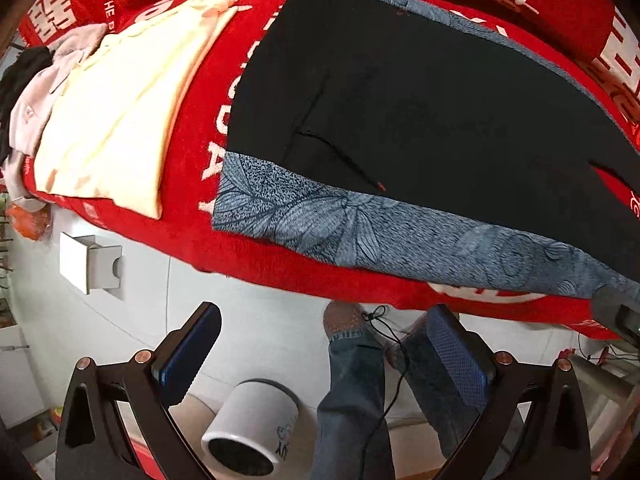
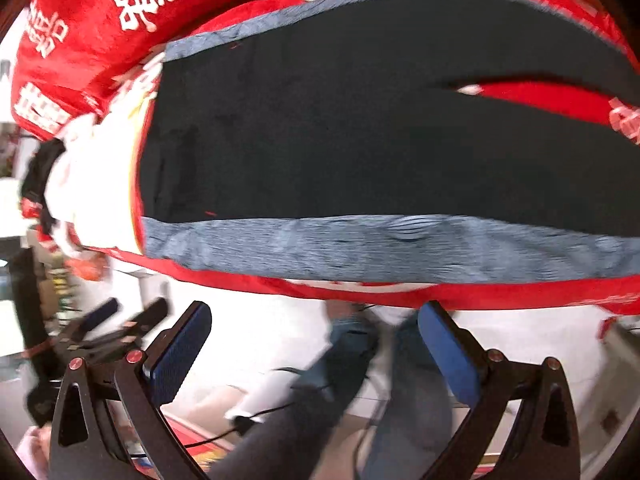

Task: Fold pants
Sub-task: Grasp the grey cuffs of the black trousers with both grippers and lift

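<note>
Black pants with grey patterned side bands (image 1: 400, 112) lie flat on a table covered in a red cloth (image 1: 192, 120), waist to the left and legs running right. They also show in the blurred right wrist view (image 2: 340, 140). My left gripper (image 1: 326, 332) is open and empty, held off the near table edge, below the pants' grey band (image 1: 360, 232). My right gripper (image 2: 316, 328) is open and empty, also off the near edge, below the band (image 2: 360, 244). The left gripper shows small at the left of the right wrist view (image 2: 132, 312).
A folded cream garment (image 1: 120, 120) lies left of the pants, with pale pink and dark clothes (image 1: 28, 92) beyond. Below the table edge are a white floor, a white cardboard box (image 1: 90, 262), a white cylindrical container (image 1: 252, 428) and the person's jeans-clad legs (image 1: 352, 400).
</note>
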{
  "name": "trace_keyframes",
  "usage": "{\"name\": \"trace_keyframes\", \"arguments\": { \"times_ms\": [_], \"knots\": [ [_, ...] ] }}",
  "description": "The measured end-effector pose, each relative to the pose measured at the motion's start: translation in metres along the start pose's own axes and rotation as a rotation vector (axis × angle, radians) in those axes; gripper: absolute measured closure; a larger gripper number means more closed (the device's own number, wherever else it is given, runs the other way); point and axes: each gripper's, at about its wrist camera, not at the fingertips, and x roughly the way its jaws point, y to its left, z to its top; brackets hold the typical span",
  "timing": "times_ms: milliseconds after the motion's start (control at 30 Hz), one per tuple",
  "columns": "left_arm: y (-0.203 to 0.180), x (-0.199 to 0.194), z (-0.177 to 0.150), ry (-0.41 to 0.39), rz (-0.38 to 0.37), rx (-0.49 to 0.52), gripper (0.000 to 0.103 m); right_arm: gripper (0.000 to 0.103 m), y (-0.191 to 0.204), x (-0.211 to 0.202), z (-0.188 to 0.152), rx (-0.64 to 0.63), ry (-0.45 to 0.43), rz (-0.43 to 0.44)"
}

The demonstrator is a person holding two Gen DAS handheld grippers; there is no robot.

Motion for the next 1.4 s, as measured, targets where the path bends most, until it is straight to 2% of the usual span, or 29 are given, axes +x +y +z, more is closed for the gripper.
{"name": "trace_keyframes", "arguments": {
  "times_ms": [67,133,167,233,367,467,600,633,667,700,733,767,833,933,1033,1100,1133,1167,1233,1400],
  "knots": [
    [0.008,0.005,0.002,-0.031,-0.053,-0.018,0.000,0.000,0.003,0.013,0.000,0.016,0.001,0.129],
    [0.022,0.011,0.003,-0.053,-0.170,-0.063,0.000,0.000,0.005,0.030,0.000,0.034,0.020,0.273],
    [0.031,0.018,0.004,-0.051,-0.255,-0.091,0.000,0.000,0.006,0.037,0.000,0.044,0.028,0.309],
    [0.042,0.030,0.004,-0.052,-0.323,-0.122,0.000,0.001,0.008,0.057,-0.003,0.071,0.048,0.384],
    [0.057,0.052,0.002,-0.053,-0.356,-0.155,0.000,0.018,0.000,0.106,-0.011,0.134,0.115,0.478],
    [0.062,0.069,-0.001,-0.035,-0.384,-0.191,0.000,0.019,-0.011,0.137,-0.018,0.194,0.126,0.516],
    [0.060,0.076,0.002,-0.041,-0.425,-0.184,0.000,0.021,-0.024,0.154,-0.014,0.273,0.066,0.578],
    [0.059,0.078,0.004,-0.043,-0.433,-0.181,0.000,0.029,-0.028,0.156,-0.012,0.300,0.045,0.596],
    [0.058,0.080,0.005,-0.042,-0.458,-0.182,0.000,0.050,-0.030,0.156,-0.009,0.325,0.028,0.599],
    [0.057,0.080,0.006,-0.043,-0.478,-0.186,0.000,0.065,-0.031,0.155,-0.005,0.341,0.014,0.595],
    [0.056,0.081,0.007,-0.044,-0.496,-0.190,0.000,0.083,-0.032,0.150,-0.003,0.347,0.005,0.597],
    [0.053,0.081,0.008,-0.046,-0.523,-0.194,0.000,0.084,-0.030,0.143,0.000,0.348,-0.011,0.612],
    [0.050,0.081,0.013,-0.051,-0.557,-0.198,0.000,0.084,-0.020,0.124,0.006,0.310,-0.045,0.643],
    [0.051,0.079,0.027,-0.074,-0.615,-0.254,0.001,0.085,-0.003,0.100,0.008,0.228,-0.052,0.671],
    [0.053,0.081,0.043,-0.093,-0.626,-0.303,0.034,0.083,0.004,0.093,0.005,0.172,-0.025,0.670],
    [0.052,0.086,0.052,-0.082,-0.611,-0.295,0.038,0.081,-0.001,0.098,0.003,0.162,-0.006,0.635],
    [0.050,0.088,0.053,-0.079,-0.602,-0.286,0.038,0.075,-0.005,0.101,0.003,0.176,0.007,0.624],
    [0.048,0.088,0.054,-0.075,-0.592,-0.266,0.038,0.058,-0.012,0.105,0.001,0.195,0.016,0.618],
    [0.046,0.086,0.053,-0.069,-0.583,-0.239,0.038,0.037,-0.032,0.105,-0.004,0.245,0.008,0.574],
    [0.056,0.088,0.055,-0.048,-0.592,-0.249,0.038,0.036,-0.082,0.099,-0.033,0.412,-0.048,0.579]
  ]
}}
